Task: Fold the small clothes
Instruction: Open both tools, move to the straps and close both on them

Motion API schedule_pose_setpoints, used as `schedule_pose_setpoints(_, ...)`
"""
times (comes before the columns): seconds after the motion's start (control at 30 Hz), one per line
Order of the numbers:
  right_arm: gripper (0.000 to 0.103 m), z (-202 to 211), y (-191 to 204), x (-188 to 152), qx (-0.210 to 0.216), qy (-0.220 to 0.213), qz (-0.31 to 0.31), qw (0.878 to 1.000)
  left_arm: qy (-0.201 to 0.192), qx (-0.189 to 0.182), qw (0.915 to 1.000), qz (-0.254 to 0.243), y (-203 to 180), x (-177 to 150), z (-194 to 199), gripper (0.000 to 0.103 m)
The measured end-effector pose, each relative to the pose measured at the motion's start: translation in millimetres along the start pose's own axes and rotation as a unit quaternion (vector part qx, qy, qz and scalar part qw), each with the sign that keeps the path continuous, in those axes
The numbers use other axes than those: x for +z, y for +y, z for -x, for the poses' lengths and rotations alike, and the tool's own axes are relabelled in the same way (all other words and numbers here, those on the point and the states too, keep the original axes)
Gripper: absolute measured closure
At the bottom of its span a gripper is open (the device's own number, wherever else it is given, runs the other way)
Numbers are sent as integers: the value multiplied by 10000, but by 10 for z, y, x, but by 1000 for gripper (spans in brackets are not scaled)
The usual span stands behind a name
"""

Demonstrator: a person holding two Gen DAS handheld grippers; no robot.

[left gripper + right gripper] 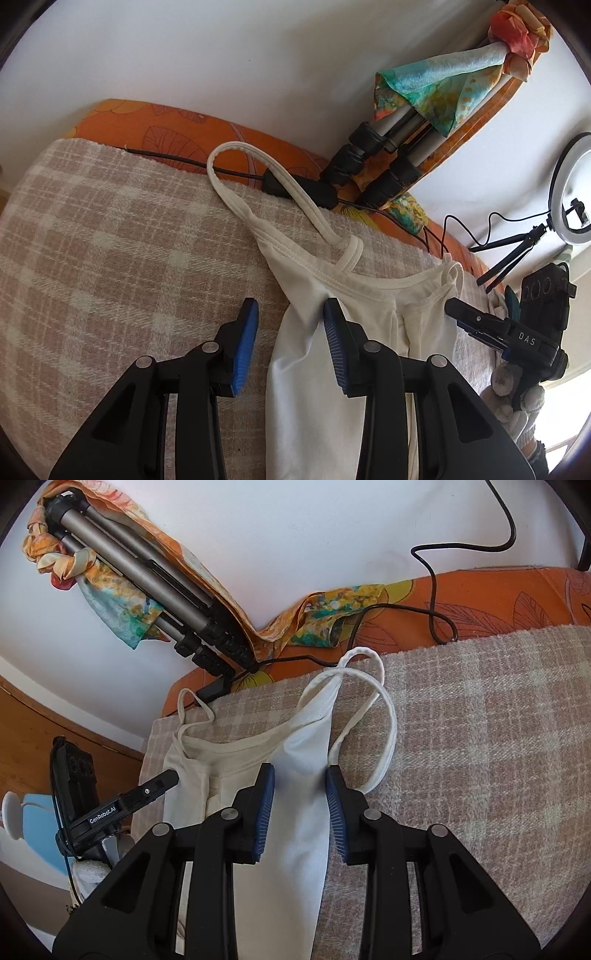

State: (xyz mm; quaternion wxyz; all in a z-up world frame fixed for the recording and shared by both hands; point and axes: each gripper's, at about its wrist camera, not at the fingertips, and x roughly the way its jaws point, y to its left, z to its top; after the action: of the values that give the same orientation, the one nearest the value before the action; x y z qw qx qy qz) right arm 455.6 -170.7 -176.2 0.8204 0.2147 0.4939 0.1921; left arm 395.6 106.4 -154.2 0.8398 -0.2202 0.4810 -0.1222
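Both tongs, left (290,332) and right (300,796), are held wide open, gripping nothing. One side of the white strappy cotton top (354,332) on the beige plaid blanket (110,240) appears folded inward; remaining folds are judged undone.
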Motion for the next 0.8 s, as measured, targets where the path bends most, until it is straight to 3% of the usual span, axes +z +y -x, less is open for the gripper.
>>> schedule_pose_setpoints(0.23, 72, -89, -40, 158, 63, -169, 37, 9998, -169, -167, 9995, 190, 67, 161, -93, 71)
schedule_pose_setpoints(0.3, 77, -108, -26, 161, 72, -141, 103, 9998, -188, -131, 9997, 120, 44, 173, -111, 72)
schedule_pose_setpoints(0.37, 88, -125, -2, 162, 61, -93, 180, 9998, -110, -126, 9998, 70, 29, 176, -124, 99)
schedule_pose_setpoints(0.8, 95, 278, 164, 121, 510, -367, 297, 9976, -470, -528, 9975, 87, -87, 141, 301, 101)
